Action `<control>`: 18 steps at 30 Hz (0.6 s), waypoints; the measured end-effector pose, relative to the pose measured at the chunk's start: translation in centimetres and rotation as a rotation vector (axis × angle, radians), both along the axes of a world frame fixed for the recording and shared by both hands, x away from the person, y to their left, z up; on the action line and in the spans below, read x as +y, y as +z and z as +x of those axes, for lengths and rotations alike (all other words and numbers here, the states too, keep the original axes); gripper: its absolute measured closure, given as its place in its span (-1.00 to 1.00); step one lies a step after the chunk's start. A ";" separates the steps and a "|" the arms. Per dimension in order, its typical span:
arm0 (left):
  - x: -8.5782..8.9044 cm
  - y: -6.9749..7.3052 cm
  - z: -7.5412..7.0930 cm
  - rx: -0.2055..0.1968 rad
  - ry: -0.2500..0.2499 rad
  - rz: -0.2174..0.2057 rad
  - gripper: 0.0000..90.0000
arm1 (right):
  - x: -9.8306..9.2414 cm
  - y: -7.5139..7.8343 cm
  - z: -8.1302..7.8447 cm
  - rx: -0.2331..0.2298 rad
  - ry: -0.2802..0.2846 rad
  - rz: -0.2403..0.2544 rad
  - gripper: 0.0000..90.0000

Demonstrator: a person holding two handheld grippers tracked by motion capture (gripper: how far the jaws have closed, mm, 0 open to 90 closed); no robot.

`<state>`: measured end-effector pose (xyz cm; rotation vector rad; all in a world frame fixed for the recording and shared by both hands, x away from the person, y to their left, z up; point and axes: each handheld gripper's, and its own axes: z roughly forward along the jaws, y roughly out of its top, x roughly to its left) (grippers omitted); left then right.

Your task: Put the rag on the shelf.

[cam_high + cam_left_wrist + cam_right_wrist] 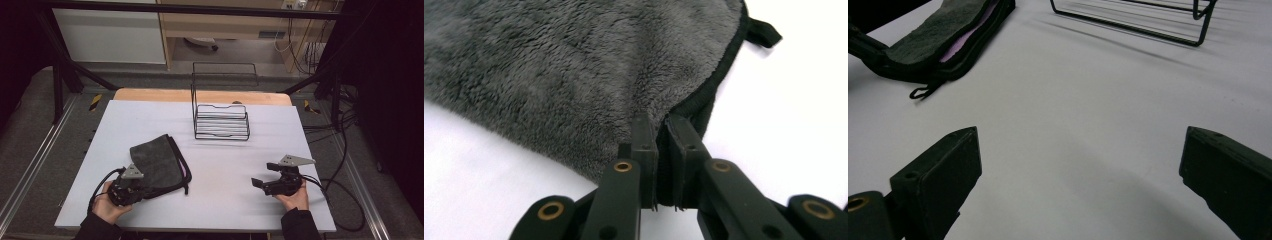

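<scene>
White table (225, 165): left gripper (663, 131) jaws pinching grey towel (564, 70) hem, right gripper (1078, 165) jaws wide.

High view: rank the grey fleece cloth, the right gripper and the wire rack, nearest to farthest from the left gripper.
1. Grey fleece cloth: its near edge is clamped in the left gripper.
2. Right gripper: across the table's near side, jaws open.
3. Wire rack: at the far middle.

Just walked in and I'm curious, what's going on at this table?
A person works with a gripper in each hand. The left gripper is shut on the black-trimmed edge of a grey cloth lying on the white table. The right gripper is open and holds nothing. A wire rack stands at the far side.
</scene>
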<state>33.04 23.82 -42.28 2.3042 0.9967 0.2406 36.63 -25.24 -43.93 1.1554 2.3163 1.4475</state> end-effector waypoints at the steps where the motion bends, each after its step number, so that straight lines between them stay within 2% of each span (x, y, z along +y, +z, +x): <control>1: 0.2 0.0 -0.1 -0.005 -0.001 -0.002 0.83 | 0.3 0.1 0.0 0.003 -0.005 -0.001 -0.90; 4: 0.4 0.0 -0.4 -0.017 -0.001 -0.032 0.74 | 1.1 0.5 -0.1 -0.007 0.008 -0.008 -0.84; 6: 0.4 0.1 -0.4 -0.015 -0.002 -0.042 0.59 | 1.9 0.9 0.0 -0.003 0.018 0.003 -0.79; 8: 0.5 0.4 -0.5 -0.033 0.015 -0.066 0.36 | 3.1 1.3 0.1 -0.008 0.028 0.008 -0.72; 14: 1.6 1.4 -0.1 -0.092 0.075 -0.150 -0.11 | 7.9 2.2 0.4 -0.015 0.096 -0.026 -0.49; 15: 1.8 1.4 0.0 -0.095 0.084 -0.157 -0.22 | 9.1 2.3 0.6 -0.014 0.113 -0.028 -0.48; 18: 2.6 1.0 0.4 -0.099 0.104 -0.164 -0.35 | 11.8 2.5 1.0 -0.015 0.143 -0.037 -0.42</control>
